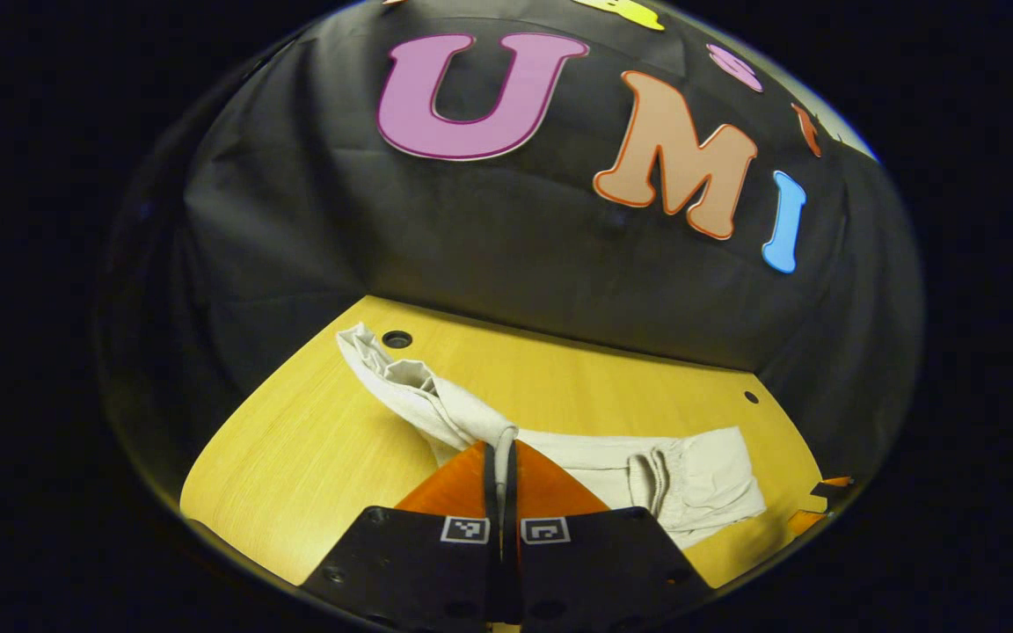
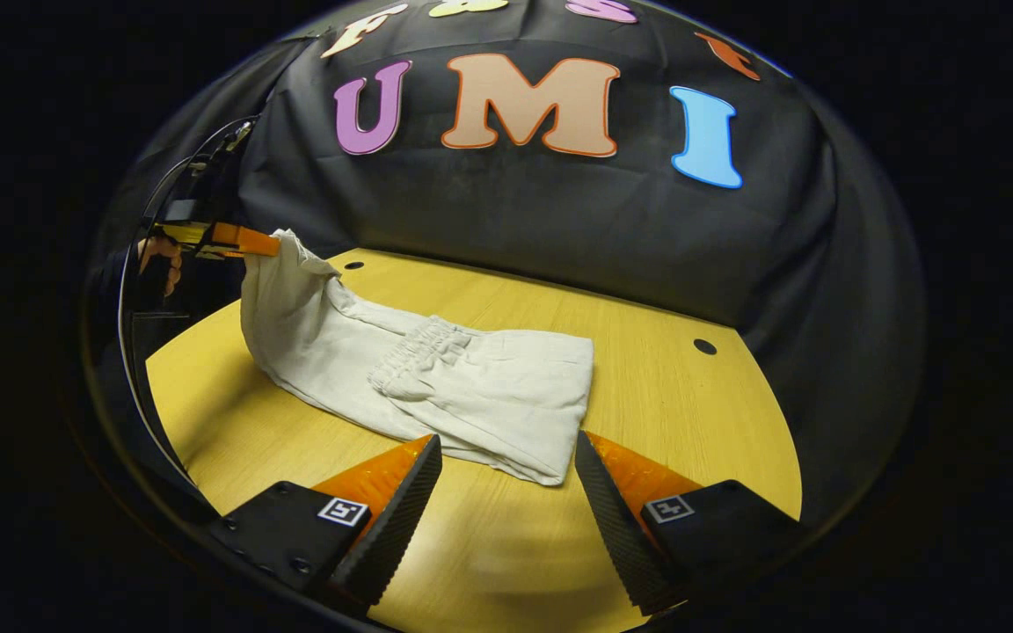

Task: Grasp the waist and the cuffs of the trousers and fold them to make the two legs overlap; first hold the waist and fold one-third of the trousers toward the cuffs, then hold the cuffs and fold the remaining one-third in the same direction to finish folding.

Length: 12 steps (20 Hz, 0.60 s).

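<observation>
Left gripper (image 2: 273, 246) lifts trousers (image 2: 436, 387) cuff; right gripper (image 2: 506, 466) jaws spread.

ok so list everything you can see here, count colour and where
trousers: one pair, off-white, lying across the table with the elastic waist folded onto the legs; the cuff end is lifted at the table's left side in the right gripper view
table: one, yellow wood grain, with small dark round holes near its far edge
booth wall: one, black cloth, behind the table
person's hand: one, partly seen at the left edge of the right gripper view, holding the left gripper
left gripper: one, jaws closed on the trousers' cuff end, raised above the table
right gripper: one, jaws apart, holding nothing, pointed at the near edge of the folded trousers
</observation>
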Motion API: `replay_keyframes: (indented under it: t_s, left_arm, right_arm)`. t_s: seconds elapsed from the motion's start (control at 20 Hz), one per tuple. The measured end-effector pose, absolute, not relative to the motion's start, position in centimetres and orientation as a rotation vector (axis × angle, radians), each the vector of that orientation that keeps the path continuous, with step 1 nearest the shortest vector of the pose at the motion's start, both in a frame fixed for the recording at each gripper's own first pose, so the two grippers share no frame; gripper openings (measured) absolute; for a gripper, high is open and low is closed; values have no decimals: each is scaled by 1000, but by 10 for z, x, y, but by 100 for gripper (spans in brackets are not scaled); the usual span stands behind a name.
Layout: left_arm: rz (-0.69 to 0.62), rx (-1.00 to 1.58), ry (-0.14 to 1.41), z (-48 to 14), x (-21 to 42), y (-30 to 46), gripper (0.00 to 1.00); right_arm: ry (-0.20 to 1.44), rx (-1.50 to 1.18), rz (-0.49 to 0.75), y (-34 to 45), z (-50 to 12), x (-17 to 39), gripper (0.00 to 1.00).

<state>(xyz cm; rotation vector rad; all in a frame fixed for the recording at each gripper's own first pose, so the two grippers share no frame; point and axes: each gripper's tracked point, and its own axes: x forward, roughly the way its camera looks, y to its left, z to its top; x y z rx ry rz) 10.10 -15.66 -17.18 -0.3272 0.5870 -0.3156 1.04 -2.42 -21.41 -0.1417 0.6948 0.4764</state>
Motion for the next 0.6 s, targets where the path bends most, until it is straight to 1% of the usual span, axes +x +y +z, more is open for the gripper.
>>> replay_keyframes:
  t_s: [0.6]
  left_arm:
    - [-483, -317, 509, -111, 112, -291, 0]
  right_arm:
    - [695, -95, 384, -106, -207, 7, 99]
